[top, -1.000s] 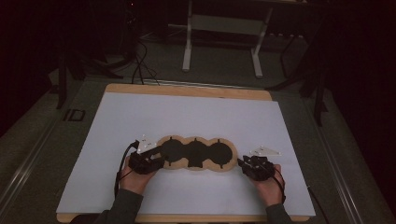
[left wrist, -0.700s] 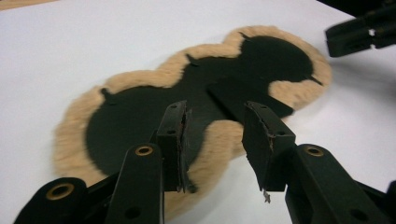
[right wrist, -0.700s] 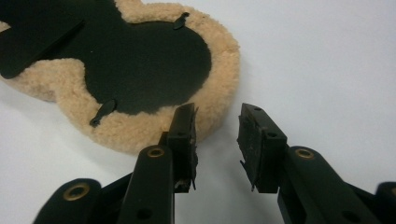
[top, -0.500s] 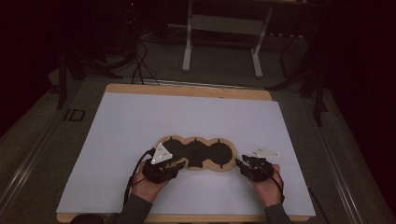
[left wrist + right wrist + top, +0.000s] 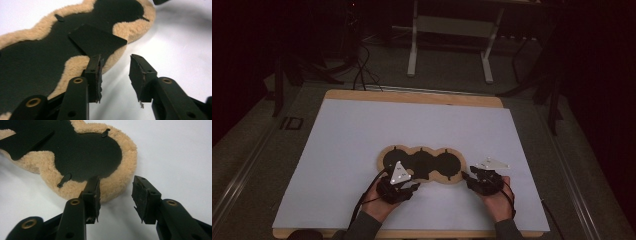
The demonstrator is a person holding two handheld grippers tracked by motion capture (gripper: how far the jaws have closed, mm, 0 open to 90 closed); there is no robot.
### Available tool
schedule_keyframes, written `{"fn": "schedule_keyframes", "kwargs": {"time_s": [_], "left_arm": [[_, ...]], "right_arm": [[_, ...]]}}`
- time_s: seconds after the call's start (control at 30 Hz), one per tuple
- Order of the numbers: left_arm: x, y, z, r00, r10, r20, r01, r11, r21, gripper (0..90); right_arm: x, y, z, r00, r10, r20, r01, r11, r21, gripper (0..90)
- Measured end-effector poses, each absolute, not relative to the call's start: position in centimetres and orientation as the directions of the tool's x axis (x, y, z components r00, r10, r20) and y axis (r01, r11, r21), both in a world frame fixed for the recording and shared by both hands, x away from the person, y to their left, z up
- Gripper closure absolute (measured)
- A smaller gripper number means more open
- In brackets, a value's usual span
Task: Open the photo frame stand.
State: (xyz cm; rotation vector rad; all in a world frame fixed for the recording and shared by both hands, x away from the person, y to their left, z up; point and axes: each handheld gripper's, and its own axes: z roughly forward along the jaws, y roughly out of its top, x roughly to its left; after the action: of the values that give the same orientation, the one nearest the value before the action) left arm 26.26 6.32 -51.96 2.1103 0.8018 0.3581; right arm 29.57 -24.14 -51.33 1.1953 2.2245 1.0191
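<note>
A three-lobed pad [image 5: 422, 164], black in the middle with a tan fleece rim, lies flat on the white sheet. My left gripper [image 5: 407, 181] sits at its front edge, near the left lobe. In the left gripper view the jaws [image 5: 115, 62] stand apart and have just been closing; the left finger [image 5: 95, 75] is over the fleece rim [image 5: 75, 66], with bare sheet in the gap. A black flap [image 5: 97, 40] lies on the pad. My right gripper [image 5: 466, 176] is at the pad's right end. Its jaws [image 5: 116, 185] have just been opening, with the fleece edge [image 5: 112, 187] just ahead of them.
The white sheet [image 5: 362, 135] covers a wooden tabletop [image 5: 412, 96]. Beyond the far edge stand a metal frame's legs [image 5: 413, 50] and cables on the floor [image 5: 362, 70]. Both hands rest near the table's front edge.
The left hand has moved right, from the pad's left end to its front edge, and its jaws have narrowed. The right hand kept its place and its jaws have widened.
</note>
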Motion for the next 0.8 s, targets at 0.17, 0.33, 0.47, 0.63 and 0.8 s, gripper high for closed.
{"fn": "schedule_keyframes", "kwargs": {"time_s": [0.17, 0.33, 0.47, 0.63, 0.8], "left_arm": [[26.2, 6.0, -52.5, 0.776, 0.631, -0.018, 0.416, -0.489, 0.767, 76.9], [26.5, 5.9, -53.1, 0.760, 0.649, -0.011, 0.438, -0.499, 0.748, 89.9], [26.7, 5.7, -53.4, 0.755, 0.656, -0.005, 0.447, -0.508, 0.736, 90.0], [27.1, 5.7, -53.6, 0.730, 0.684, -0.003, 0.464, -0.492, 0.737, 90.0], [27.4, 5.6, -53.6, 0.720, 0.694, -0.008, 0.471, -0.480, 0.741, 90.0]], "right_arm": [[29.5, -24.0, -51.3, -0.549, 0.835, -0.023, 0.530, 0.369, 0.763, 59.6], [29.5, -24.0, -51.3, -0.549, 0.836, -0.024, 0.531, 0.371, 0.762, 59.7], [29.5, -24.0, -51.3, -0.549, 0.836, -0.024, 0.531, 0.371, 0.762, 59.7], [29.5, -24.0, -51.3, -0.548, 0.836, -0.025, 0.530, 0.370, 0.763, 59.8], [29.5, -24.0, -51.3, -0.548, 0.836, -0.025, 0.530, 0.370, 0.763, 59.8]]}}
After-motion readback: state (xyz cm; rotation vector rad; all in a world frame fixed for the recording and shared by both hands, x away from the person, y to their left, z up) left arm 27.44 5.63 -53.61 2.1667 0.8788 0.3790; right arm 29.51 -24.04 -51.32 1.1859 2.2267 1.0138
